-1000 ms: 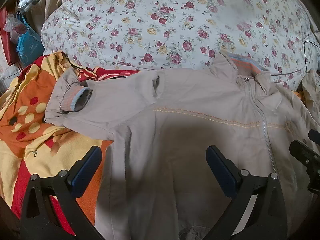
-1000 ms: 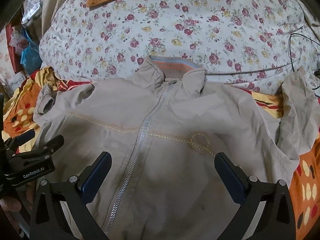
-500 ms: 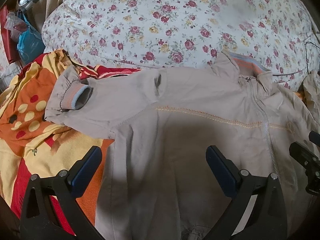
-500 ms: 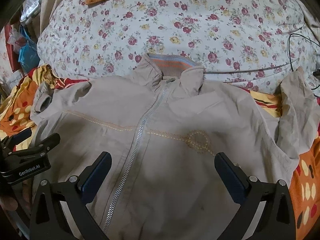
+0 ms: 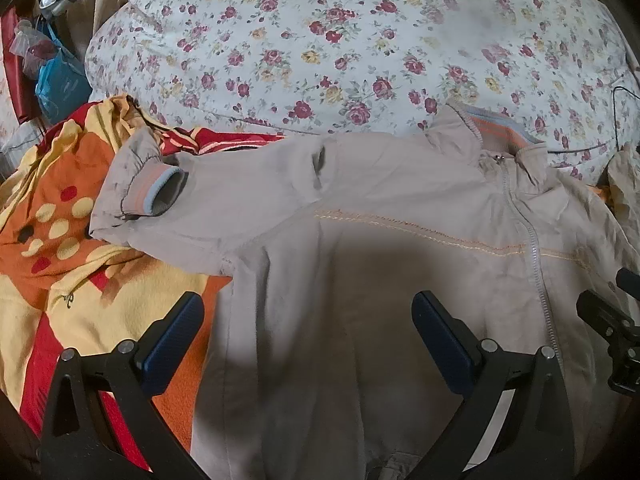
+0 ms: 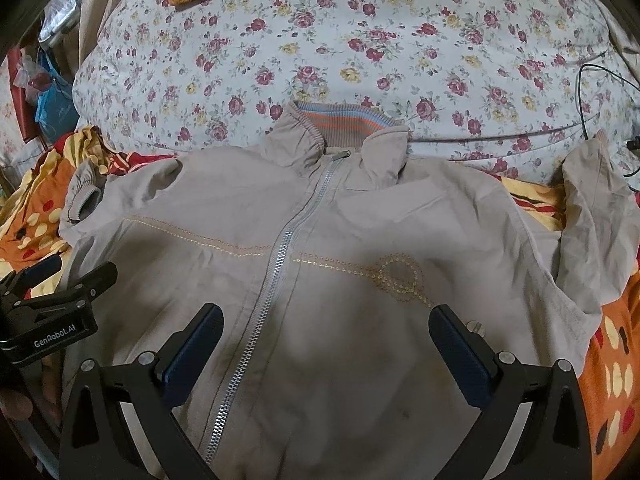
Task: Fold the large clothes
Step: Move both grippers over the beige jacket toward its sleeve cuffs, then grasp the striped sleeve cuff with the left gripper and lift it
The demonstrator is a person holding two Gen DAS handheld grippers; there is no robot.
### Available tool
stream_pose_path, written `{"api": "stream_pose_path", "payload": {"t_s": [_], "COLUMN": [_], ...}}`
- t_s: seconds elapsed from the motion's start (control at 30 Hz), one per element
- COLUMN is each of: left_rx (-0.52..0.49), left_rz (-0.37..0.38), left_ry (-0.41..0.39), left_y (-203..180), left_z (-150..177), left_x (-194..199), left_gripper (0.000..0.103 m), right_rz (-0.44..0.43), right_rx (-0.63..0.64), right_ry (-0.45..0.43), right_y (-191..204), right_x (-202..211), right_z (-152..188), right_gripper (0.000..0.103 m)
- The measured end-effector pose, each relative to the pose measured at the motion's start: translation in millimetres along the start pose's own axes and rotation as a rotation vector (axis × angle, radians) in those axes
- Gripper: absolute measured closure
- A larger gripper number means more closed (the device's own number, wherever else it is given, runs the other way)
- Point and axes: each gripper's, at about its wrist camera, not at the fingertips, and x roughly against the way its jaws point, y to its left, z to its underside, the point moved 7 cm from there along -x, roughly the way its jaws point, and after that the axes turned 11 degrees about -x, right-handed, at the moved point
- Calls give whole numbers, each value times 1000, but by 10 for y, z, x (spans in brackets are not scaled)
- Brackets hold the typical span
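Between the blue-padded fingers [image 6: 192, 354] of the black right gripper [image 6: 326, 346] lies a plain beige jacket [image 6: 328, 248] with a silver-grey zipper [image 6: 280, 276], pale yellow stitching and a collar [image 6: 340, 122] striped blue and orange. Beyond the fingertips spreads a white quilt [image 6: 360, 40] with red and yellow roses. Outside the fingers shows an orange, red and yellow spotted blanket [image 5: 60, 248].

Both views are dim and warm-toned, lit from above and behind the cameras. A broad soft shadow darkens the jacket [image 6: 360, 300] between the fingers. Fisheye bending curves the edges into black corners. Detail is soft and noisy.
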Motion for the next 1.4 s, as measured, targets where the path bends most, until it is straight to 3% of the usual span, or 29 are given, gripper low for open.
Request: {"api": "stream_pose_path", "payload": {"t_s": [0.43,0.63,0.87,1.0,1.23,1.27,1.33,1.37,1.4], "left_rx": [8,84,175,200,134,113,83,90,117], "left_rz": [4,50,-63,-154,-212,-223,-224,-189,-160], "left_ry": [4,13,-6,68,160,175,185,189,187], "left_y": [6,178,967,1452,1776,1786,1802,1800,1818], "left_z": [18,-17,-235,-261,-359,-364,-365,-348,-328], "left_x": [-15,23,94,-224,-849,-934,-1081,-1155,-1184], "left_gripper": [0,0,0,0,0,2,23,46,54], "right_rz": [-10,-18,-39,-50,-54,-58,-58,-59,-56], "right_rx": [1,-2,-18,-33,-38,-40,-40,-42,-43], "right_ry": [12,27,48,55,77,88,96,98,95], "right_y": [10,16,2,-13,-20,-15,-24,-29,-40], "right_x": [-31,-39,-23,-26,-97,-112,-142,-148,-156], "right_z": [14,29,57,70,101,110,120,122,125], "right_gripper": [0,0,0,0,0,0,0,0,0]}}
